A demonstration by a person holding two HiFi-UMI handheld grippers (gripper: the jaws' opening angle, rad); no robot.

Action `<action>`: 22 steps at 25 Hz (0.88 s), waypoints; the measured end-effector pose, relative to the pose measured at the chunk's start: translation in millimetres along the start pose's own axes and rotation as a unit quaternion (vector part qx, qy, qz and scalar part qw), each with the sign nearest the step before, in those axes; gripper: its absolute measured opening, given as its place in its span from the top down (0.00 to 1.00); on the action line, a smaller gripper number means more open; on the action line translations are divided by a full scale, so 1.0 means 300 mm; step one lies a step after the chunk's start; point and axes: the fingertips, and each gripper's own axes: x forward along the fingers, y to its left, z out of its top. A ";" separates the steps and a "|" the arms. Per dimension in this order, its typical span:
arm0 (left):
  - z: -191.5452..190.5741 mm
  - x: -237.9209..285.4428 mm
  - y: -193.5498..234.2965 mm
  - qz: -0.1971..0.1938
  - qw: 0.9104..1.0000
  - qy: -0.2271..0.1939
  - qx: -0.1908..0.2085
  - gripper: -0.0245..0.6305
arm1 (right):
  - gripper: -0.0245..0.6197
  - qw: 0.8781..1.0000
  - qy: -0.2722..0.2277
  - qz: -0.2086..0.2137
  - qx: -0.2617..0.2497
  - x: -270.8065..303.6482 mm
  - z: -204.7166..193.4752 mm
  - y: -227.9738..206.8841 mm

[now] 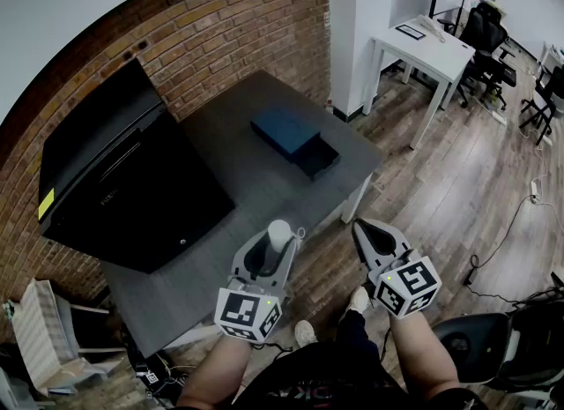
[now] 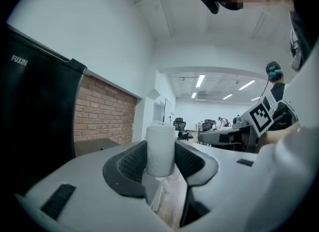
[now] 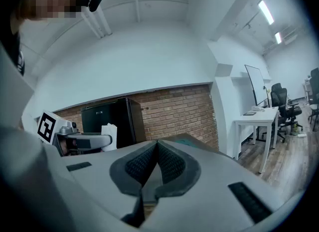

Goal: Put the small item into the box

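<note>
Gripping a small white cylinder (image 2: pixel 160 148) upright between its jaws, the left hand-held gripper (image 2: pixel 160 157) hovers at the near edge of the dark grey surface (image 1: pixel 233 175). The blue box (image 1: pixel 293 137) lies farther back on that surface, well apart from the cylinder, one end seemingly slid open like a drawer. The right hand-held gripper (image 3: pixel 157 145), jaws together and empty, is held beside the left.

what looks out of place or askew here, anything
Nothing looks spilled or damaged. The blue box on the grey table has its drawer slid partly out, likely ready for the white roll held upright in the left gripper.
</note>
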 end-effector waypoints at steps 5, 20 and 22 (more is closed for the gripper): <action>0.007 -0.002 -0.004 -0.001 1.000 -0.001 0.000 0.67 | 0.93 1.000 0.000 0.000 0.000 -0.003 0.004 0.001; 0.019 0.011 -0.016 -0.003 1.000 -0.005 0.000 0.67 | 0.93 1.000 -0.005 0.018 -0.002 0.000 0.024 0.012; 0.028 0.018 -0.023 -0.002 1.000 -0.007 0.000 0.67 | 0.93 1.000 -0.009 0.021 -0.003 -0.001 0.034 0.004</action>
